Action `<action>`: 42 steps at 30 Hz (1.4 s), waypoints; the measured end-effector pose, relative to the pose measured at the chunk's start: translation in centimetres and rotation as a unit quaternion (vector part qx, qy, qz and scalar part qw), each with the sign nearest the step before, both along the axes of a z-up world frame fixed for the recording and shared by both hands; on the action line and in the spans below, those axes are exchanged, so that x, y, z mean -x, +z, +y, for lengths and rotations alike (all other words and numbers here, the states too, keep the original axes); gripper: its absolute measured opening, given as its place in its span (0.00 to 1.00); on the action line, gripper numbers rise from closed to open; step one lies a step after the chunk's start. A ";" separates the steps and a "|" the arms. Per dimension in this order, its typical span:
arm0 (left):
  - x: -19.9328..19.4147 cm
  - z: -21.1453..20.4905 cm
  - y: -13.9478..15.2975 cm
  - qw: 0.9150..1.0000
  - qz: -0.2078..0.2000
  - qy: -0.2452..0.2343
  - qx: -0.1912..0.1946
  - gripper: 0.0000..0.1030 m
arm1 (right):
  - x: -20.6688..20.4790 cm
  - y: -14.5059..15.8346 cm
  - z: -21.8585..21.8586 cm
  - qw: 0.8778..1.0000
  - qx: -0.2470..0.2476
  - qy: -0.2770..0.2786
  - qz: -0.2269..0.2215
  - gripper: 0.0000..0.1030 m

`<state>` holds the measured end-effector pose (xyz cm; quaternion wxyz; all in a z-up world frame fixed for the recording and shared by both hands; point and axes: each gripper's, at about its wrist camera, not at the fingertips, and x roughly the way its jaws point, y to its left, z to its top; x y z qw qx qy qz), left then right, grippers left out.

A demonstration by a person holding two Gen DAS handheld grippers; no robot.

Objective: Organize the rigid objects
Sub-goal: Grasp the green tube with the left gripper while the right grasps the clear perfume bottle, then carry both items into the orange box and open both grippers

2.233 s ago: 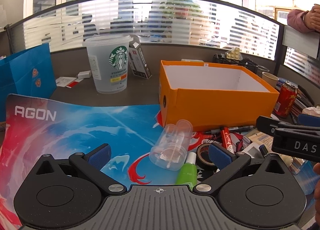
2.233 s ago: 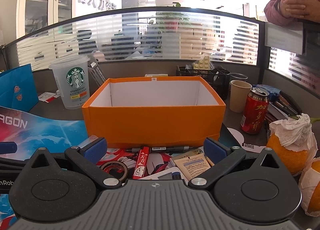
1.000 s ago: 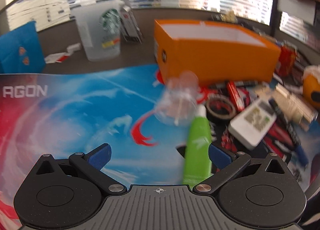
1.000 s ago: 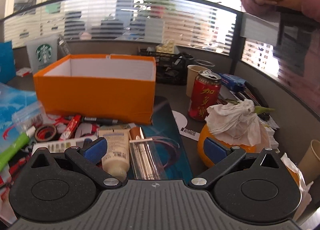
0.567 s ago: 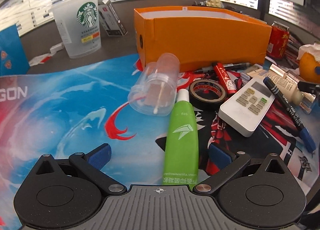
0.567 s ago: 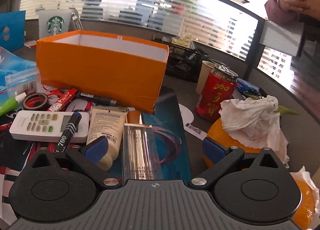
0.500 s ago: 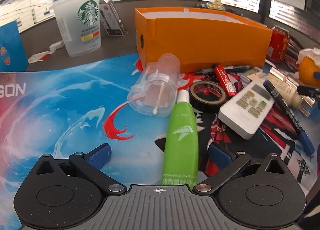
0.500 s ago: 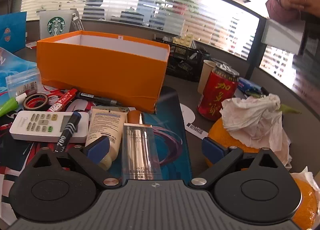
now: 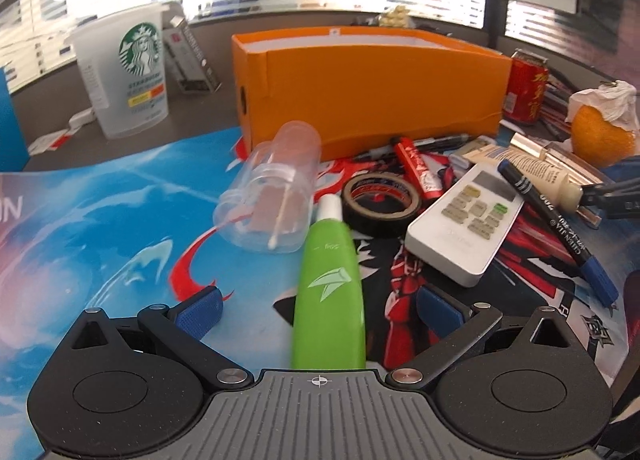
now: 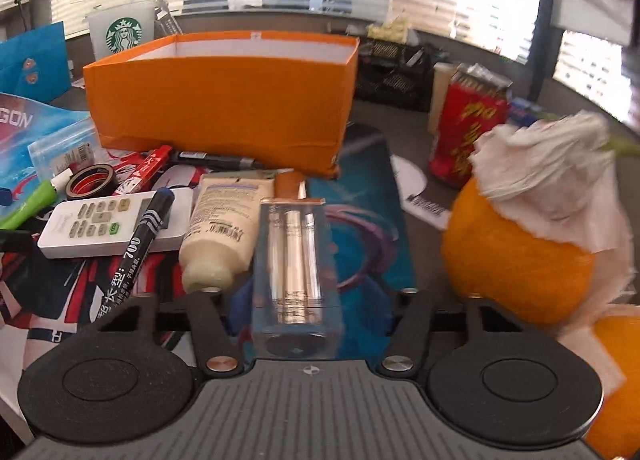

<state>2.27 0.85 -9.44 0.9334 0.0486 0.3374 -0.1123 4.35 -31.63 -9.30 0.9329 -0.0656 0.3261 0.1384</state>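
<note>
An open orange box (image 9: 372,92) stands on the desk mat; it also shows in the right wrist view (image 10: 224,100). My left gripper (image 9: 318,304) is open, its blue pads either side of a green tube (image 9: 330,288) lying on the mat. My right gripper (image 10: 308,312) has closed onto a clear case (image 10: 294,260) holding metallic sticks. Near it lie a cream tube (image 10: 222,228), a black marker (image 10: 136,244) and a white remote (image 10: 100,224). The remote (image 9: 464,220), tape roll (image 9: 380,204) and clear jar (image 9: 272,200) show in the left view.
A Starbucks cup (image 9: 124,72) stands back left. A red can (image 10: 468,128) and an orange wrapped in tissue (image 10: 524,252) sit right of the box. A red pen (image 9: 416,170) lies in front of the box. A black mesh tray (image 10: 394,72) is behind.
My right gripper has closed from open onto the clear case. My left gripper has moved forward so the green tube lies between its open pads.
</note>
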 end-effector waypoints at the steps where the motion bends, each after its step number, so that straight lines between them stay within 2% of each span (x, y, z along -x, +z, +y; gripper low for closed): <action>1: 0.1 0.0 0.0 1.000 -0.003 0.000 0.001 1.00 | -0.1 -0.1 0.0 1.000 -0.009 0.001 0.002 0.37; 7: -0.2 -0.3 0.2 1.000 0.004 0.003 0.000 1.00 | -0.3 -0.2 0.1 1.000 -0.019 -0.005 0.004 0.35; 10: 0.0 -0.3 0.2 1.000 -0.001 0.002 0.005 0.95 | -0.3 -0.1 0.2 1.000 -0.019 -0.011 0.007 0.35; 11: 0.2 -0.3 0.2 1.000 -0.008 0.000 0.005 0.84 | -0.3 -0.1 0.2 1.000 -0.020 -0.013 0.006 0.34; 12: 0.4 -0.3 0.4 1.000 -0.014 0.001 0.006 0.67 | -0.2 -0.2 0.2 1.000 -0.022 -0.014 0.003 0.34; 13: 0.5 -0.4 0.5 1.000 -0.017 0.002 0.006 0.58 | -0.2 -0.2 0.2 1.000 -0.024 -0.017 0.002 0.34; 14: 0.5 -0.4 0.6 1.000 -0.018 0.003 0.006 0.43 | -0.1 -0.2 0.2 1.000 -0.024 -0.020 0.000 0.34; 15: 0.4 -0.5 0.7 1.000 -0.019 0.004 0.004 0.35 | -0.1 -0.3 0.2 0.999 -0.024 -0.023 -0.001 0.34; 17: 0.4 -0.4 0.8 1.000 -0.018 0.007 0.007 0.29 | 0.0 -0.3 0.4 0.999 -0.020 -0.026 -0.005 0.34; 20: 0.4 -0.5 0.8 1.000 -0.020 0.004 0.005 0.28 | 0.2 -0.4 0.6 0.999 -0.013 -0.032 -0.015 0.34; 22: 0.5 -0.4 0.9 1.000 -0.016 0.000 0.016 0.28 | 0.5 -0.4 0.6 0.999 -0.007 -0.039 -0.025 0.34; 27: 1.0 -0.3 2.0 0.999 -0.016 -0.016 0.032 0.28 | 0.8 0.8 -0.5 0.997 -0.035 -0.049 -0.038 0.34; 32: 1.5 -0.8 5.1 0.997 -0.040 -0.043 0.053 0.28 | 0.6 2.6 -0.9 0.996 -0.057 -0.048 -0.055 0.34; 37: -0.1 -1.2 9.1 0.994 -0.062 -0.056 0.074 0.28 | 0.3 5.4 0.1 0.993 -0.071 -0.031 -0.086 0.34; 42: -2.6 -2.1 12.4 0.992 -0.097 -0.049 0.067 0.28 | -1.3 8.7 1.5 0.989 -0.089 -0.006 -0.122 0.34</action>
